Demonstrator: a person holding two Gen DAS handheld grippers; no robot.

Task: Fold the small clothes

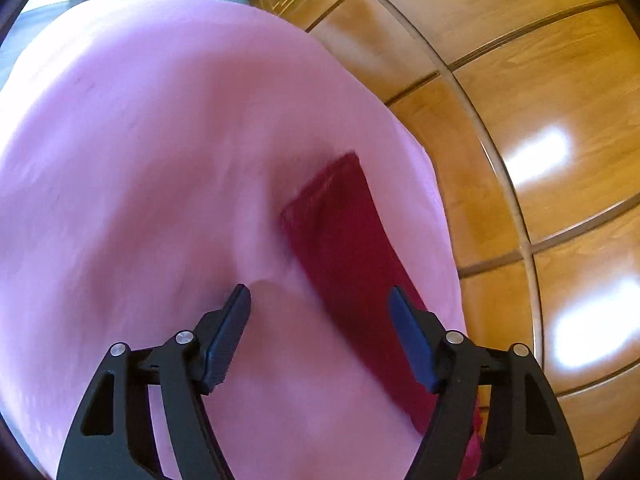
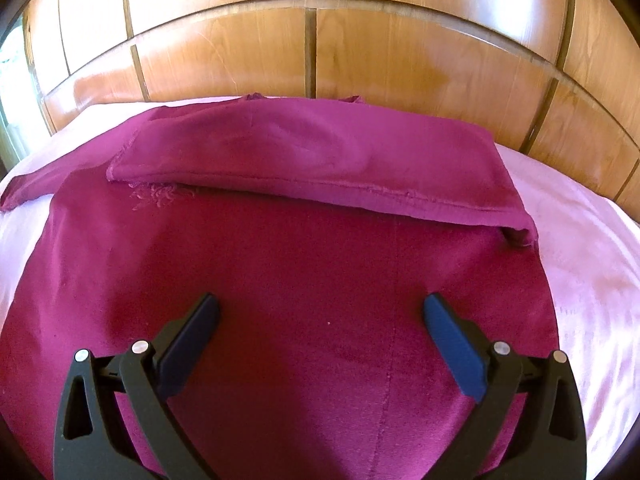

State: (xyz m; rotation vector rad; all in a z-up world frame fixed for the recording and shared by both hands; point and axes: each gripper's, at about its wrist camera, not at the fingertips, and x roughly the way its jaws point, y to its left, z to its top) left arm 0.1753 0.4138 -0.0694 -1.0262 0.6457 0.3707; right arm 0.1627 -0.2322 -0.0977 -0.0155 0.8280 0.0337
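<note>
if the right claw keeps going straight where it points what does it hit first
Most likely the flat body of the maroon garment spread on the pink sheet. The right claw is open, angled down over it, with nothing between. The folded-over flap lies farther on; depth is hard to judge.

No text, label, brand, number or sign can be read in either view. The one mark that comes near is a faint, flower-like embroidered pattern (image 2: 154,196) on the dark red garment (image 2: 320,280), ahead of the right gripper's jaws and off to their left; it forms no letters.
</note>
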